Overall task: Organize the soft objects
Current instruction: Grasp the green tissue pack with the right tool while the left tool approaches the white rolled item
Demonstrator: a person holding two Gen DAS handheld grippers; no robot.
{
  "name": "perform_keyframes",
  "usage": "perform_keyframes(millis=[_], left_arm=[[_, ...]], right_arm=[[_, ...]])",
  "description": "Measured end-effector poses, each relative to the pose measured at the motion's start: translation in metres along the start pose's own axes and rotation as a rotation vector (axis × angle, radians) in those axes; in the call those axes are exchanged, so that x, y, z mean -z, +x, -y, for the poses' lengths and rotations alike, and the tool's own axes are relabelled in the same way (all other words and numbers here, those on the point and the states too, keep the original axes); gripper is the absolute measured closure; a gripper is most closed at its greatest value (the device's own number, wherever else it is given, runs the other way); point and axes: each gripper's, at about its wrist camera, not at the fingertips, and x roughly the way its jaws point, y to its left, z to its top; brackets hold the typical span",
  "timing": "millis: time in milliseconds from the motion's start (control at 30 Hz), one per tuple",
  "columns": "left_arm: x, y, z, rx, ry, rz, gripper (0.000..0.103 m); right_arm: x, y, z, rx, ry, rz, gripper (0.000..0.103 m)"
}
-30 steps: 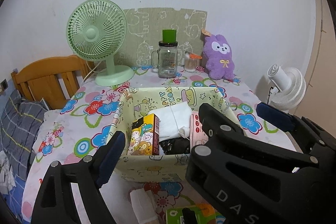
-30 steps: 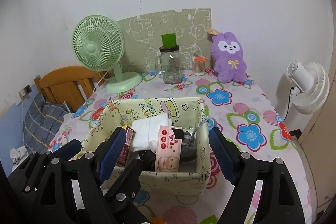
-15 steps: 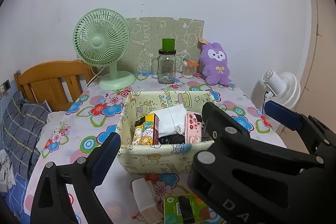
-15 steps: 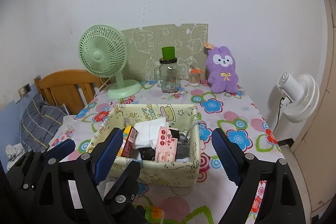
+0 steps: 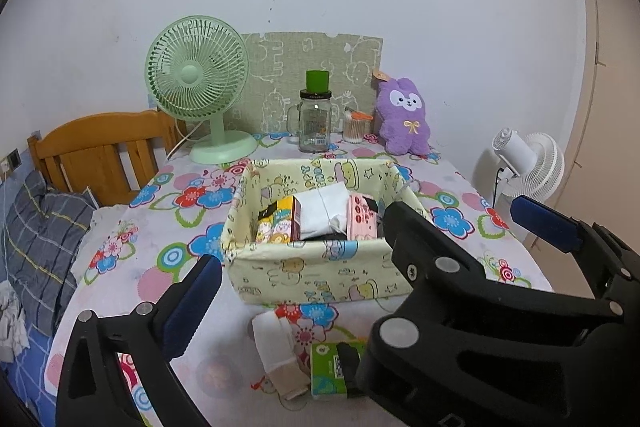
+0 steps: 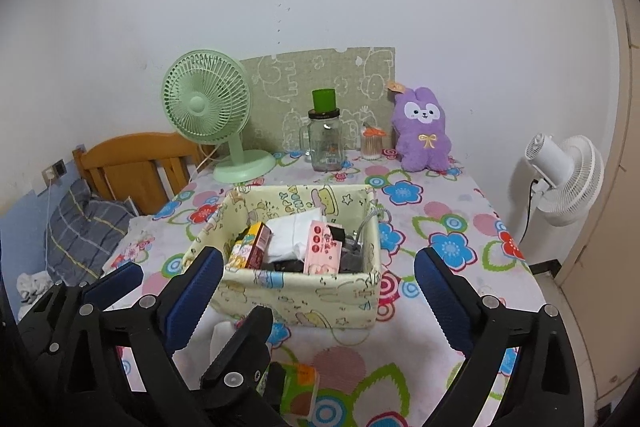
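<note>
Soft-goods storage basket, pale yellow cartoon-print fabric, is seen straight ahead of both tongs, just beyond the fingertips, on the floral tablecloth. Packed inside: folded white cloth bundle, yellow snack box, pink tissue pack, something dark underneath, not identifiable.

Left tongs are spread wide with nothing between the jaws; jaws have just been opening. Right tongs likewise spread wide, nothing held, jaws just been opening; the basket front is framed between the blue pads without contact.

Step judged: a release into the basket is finished and both tongs are free for the next pick.

Still outside the basket, below and nearer than the left tongs' tips: a rolled white cloth and a green tissue pack, touching or nearly so, partly hidden under the right tongs' body. Purple plush rabbit sits well beyond the basket, against the wall, beside a cotton-swab jar.

Next move, as judged: one tongs to be lowered and drawn back toward the near cloth or tissue pack, jaws kept wide, then closed gently; a soft roll may unroll or slip if pinched at an edge.
</note>
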Motion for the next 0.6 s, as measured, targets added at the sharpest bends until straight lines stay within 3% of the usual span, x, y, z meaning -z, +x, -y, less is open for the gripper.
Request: perform_keyframes(millis=[600], left_arm=[[0.036, 0.004, -0.007, -0.024, 0.015, -0.052, 0.000]], right_arm=[[0.037, 0.003, -0.007, 0.019, 0.006, -0.051, 0.003]])
